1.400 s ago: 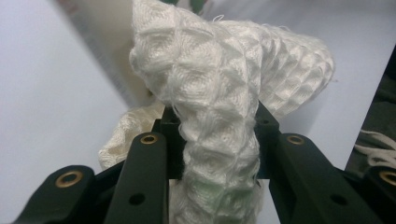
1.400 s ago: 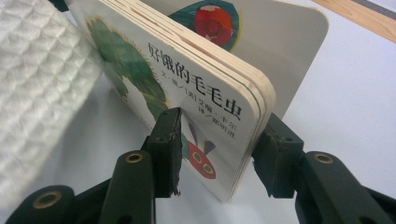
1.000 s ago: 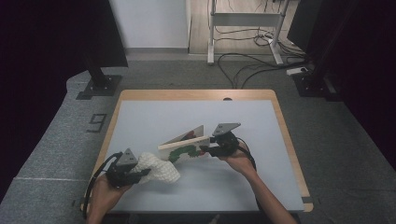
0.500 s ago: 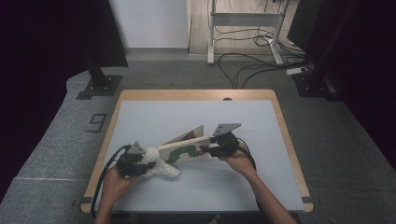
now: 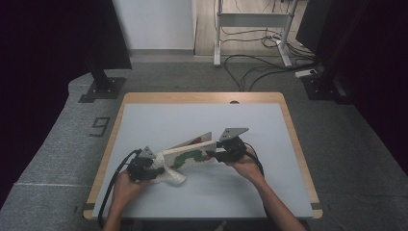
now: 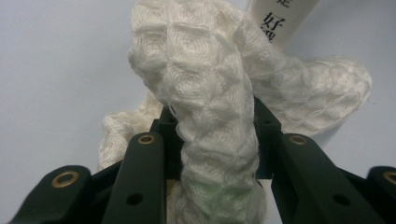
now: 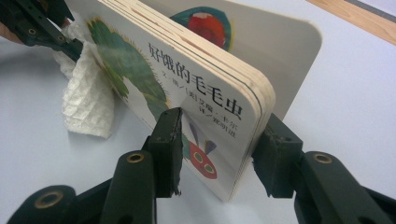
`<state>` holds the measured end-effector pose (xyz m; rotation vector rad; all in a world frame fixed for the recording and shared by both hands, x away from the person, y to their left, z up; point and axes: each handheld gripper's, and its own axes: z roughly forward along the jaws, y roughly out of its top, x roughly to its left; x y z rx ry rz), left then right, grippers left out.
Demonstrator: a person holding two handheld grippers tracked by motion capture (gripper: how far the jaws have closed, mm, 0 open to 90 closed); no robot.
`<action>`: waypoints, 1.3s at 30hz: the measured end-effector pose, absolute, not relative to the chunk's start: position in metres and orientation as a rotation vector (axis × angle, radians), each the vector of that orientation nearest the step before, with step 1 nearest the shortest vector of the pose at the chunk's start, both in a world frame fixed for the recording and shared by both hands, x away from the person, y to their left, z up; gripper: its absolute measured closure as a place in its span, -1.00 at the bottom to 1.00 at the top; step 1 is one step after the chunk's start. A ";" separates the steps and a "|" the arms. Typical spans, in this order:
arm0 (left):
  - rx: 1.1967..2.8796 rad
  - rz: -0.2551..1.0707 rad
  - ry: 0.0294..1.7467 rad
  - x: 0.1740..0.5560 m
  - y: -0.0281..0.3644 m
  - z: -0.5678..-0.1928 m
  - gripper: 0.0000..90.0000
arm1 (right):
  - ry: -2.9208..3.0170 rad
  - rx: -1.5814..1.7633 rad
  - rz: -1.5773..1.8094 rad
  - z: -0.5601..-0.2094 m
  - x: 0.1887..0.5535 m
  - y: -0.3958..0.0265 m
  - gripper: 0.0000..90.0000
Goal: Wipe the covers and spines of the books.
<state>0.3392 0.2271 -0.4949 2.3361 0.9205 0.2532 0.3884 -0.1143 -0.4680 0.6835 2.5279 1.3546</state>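
Note:
A thick board book [image 5: 190, 155] with a green caterpillar on its white cover stands on its edge on the pale blue table [image 5: 202, 120], its back cover slightly splayed. My right gripper [image 5: 215, 156] is shut on the book's near corner [image 7: 205, 107], one pad on the front cover and one behind the pages. My left gripper [image 5: 153, 166] is shut on a white waffle-weave cloth [image 6: 210, 84], which bunches up between the jaws. The cloth [image 5: 172, 174] lies against the book's left end, touching the cover [image 7: 88, 88]. The book's spine [image 6: 280, 16] shows just beyond the cloth.
The table has a wooden rim [image 5: 108, 159]. Bare tabletop stretches behind and to the right of the book. Beyond the table are two black stands [image 5: 103, 72], a metal frame with cables [image 5: 250, 53] on the grey floor, and a "9" mark [image 5: 99, 126].
My left gripper has moved right and down with the cloth, bringing it against the book's left end. The right gripper and the book have stayed put.

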 end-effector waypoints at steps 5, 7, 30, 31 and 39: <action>2.325 0.289 0.889 0.336 0.226 -0.488 0.52 | 2.523 0.685 1.357 -0.468 0.388 -0.114 0.21; 2.310 0.297 0.880 0.334 0.227 -0.482 0.53 | 2.525 0.684 1.355 -0.468 0.387 -0.114 0.21; 2.248 0.332 0.831 0.323 0.228 -0.445 0.52 | 2.520 0.691 1.360 -0.469 0.388 -0.114 0.21; 2.247 0.322 0.835 0.324 0.229 -0.448 0.52 | 2.520 0.692 1.361 -0.469 0.388 -0.114 0.21; 2.287 0.280 0.861 0.328 0.226 -0.472 0.51 | 2.519 0.692 1.361 -0.469 0.388 -0.114 0.21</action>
